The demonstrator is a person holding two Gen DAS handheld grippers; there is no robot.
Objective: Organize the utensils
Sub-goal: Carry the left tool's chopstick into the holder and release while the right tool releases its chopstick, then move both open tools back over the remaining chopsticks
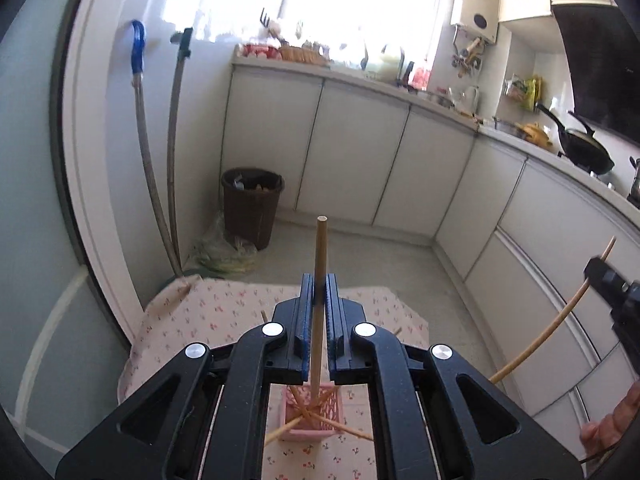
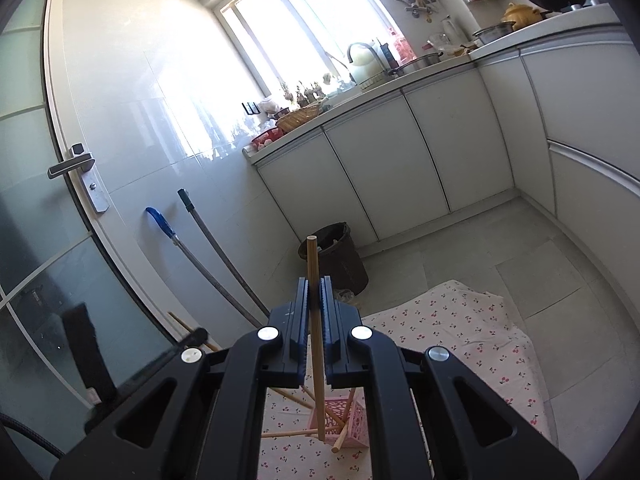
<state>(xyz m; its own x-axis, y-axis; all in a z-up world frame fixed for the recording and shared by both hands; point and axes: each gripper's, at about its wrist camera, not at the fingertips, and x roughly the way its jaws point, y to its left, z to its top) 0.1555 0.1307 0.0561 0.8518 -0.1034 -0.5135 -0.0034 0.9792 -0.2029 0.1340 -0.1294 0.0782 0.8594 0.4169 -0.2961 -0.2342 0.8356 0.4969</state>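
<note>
- Here, our left claw [image 1: 319, 292] is clamped tight on one wooden chopstick [image 1: 320, 264], whose long axis runs straight up between the pads, its blunt end well above the fingertips and its lower end reaching down toward the pink basket [image 1: 314, 416].
- Our right claw [image 2: 314, 298] is likewise closed on a second chopstick [image 2: 314, 280], near upright, leaning slightly, its lower tip down beside the pink holder [image 2: 352, 426].
- So we count two chopsticks gripped, one per claw.
- In the basket below the left claw we see about four more sticks, splayed outward in different directions.
- The basket stands on a cherry-print cloth [image 1: 192, 320] covering the desk.
- Beyond, one dark bin [image 1: 252, 200] sits on the floor by the white cabinets.
</note>
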